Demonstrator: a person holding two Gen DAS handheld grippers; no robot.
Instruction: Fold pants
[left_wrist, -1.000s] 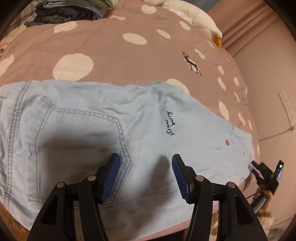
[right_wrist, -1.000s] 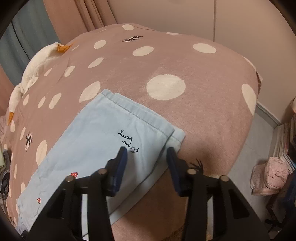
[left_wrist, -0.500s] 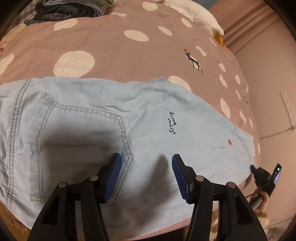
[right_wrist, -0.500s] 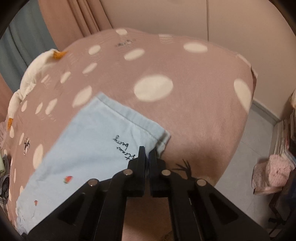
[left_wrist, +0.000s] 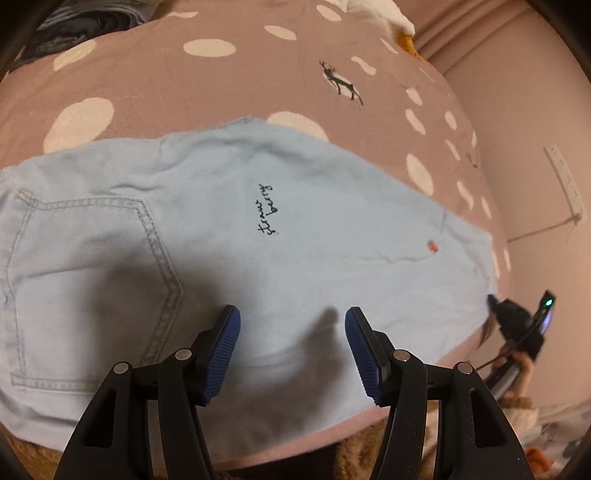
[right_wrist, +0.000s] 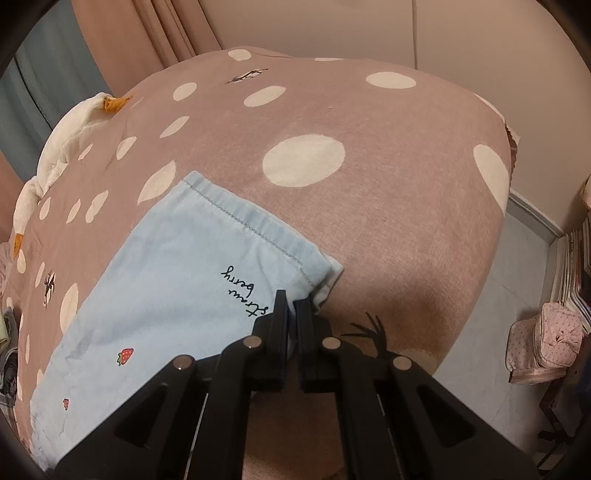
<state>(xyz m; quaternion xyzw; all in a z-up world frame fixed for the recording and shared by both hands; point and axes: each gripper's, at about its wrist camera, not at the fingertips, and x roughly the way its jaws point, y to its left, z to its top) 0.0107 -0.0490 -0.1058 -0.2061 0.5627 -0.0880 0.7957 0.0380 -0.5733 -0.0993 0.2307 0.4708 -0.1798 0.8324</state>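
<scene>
Light blue pants lie flat on the dotted bed cover, back pocket to the left, "straw berry" lettering mid-leg. My left gripper hovers open just above the cloth near the bed's front edge, right of the pocket, with nothing between its blue pads. In the right wrist view the pants end in a stitched hem, and my right gripper is shut on the hem's near corner. That same right gripper shows at the far right of the left wrist view, at the leg's end.
A pile of folded clothes sits at the bed's far left. A white plush toy with orange parts lies by the curtains. The bed's corner drops to grey floor, where a pink pouch stands beside shelves.
My right gripper went from open over the hem to shut on its near corner. My left gripper slid right along the pants, away from the pocket, staying open.
</scene>
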